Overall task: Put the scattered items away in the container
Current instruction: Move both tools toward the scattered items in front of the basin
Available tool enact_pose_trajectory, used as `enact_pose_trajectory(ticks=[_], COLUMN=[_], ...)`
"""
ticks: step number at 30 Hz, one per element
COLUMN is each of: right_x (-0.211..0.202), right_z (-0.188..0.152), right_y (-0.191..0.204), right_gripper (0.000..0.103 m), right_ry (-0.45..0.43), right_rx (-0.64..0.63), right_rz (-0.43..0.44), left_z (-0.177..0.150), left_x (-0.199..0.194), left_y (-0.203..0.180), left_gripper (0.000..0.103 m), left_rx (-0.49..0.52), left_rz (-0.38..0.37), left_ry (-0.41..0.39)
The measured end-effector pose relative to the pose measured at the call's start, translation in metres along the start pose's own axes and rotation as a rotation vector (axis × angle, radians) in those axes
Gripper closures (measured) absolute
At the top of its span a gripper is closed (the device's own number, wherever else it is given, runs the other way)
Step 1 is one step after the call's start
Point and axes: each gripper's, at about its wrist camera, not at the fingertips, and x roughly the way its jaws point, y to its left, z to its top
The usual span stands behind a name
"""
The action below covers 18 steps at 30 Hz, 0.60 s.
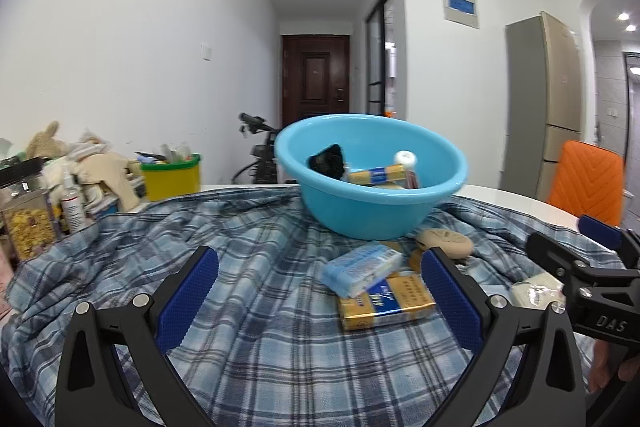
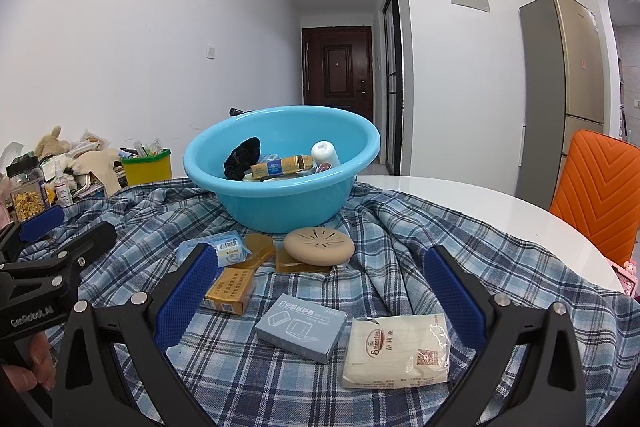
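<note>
A light-blue basin (image 1: 360,215) (image 2: 280,203) stands at the back of the plaid cloth and holds a black scrunchie (image 2: 242,159), a gold pack (image 2: 282,165) and a white bottle (image 2: 325,153). In front of it lie a beige round case (image 2: 319,246), amber soap pieces (image 2: 260,249), a blue tissue pack (image 1: 362,269), a gold box (image 1: 386,301), a grey box (image 2: 302,327) and a white tissue pack (image 2: 398,351). My left gripper (image 1: 318,259) is open, low over the cloth, with the blue pack just inside its right finger. My right gripper (image 2: 320,251) is open above the grey box and the white pack.
The plaid cloth (image 1: 256,347) covers a white round table (image 2: 480,203). A yellow tub (image 1: 172,177), a jar (image 1: 28,223), a spray bottle (image 1: 72,203) and soft toys crowd the left. An orange chair (image 2: 596,187) stands at the right.
</note>
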Motion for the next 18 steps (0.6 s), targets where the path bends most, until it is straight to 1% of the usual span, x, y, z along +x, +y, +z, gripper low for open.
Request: enact_pose_trajectory(ticks=[2,4,8,10,18], right_x=[0.0,-0.002,-0.002,-0.001,0.005], right_z=[-0.001,-0.002,0.0,0.001,0.02], right_y=[0.0,-0.003,-0.004,-0.002,0.001], right_gripper=[0.0,0.0,0.0,0.0,0.0], right_ry=[0.008,0.02,0.017,0.037,0.108], right_rx=[0.001,0.001,-0.002,-0.021,-0.066], right_rz=[-0.014,-0.003,-0.001,-0.017,-0.042], left_z=[-0.002,-0.003,-0.003,-0.002,0.008], left_x=[0.0,0.001,0.005,0.007,0.029], left_y=[0.003,0.005,0.006,0.004,-0.005], left_gripper=[0.0,0.0,0.0,0.0,0.0], left_rx=[-0.006,-0.003,0.009,0.001,-0.007], left_rz=[-0.002,-0.005,-0.032,-0.042,-0.036], left_ry=[0.003,0.005,0.033,0.045,0.206])
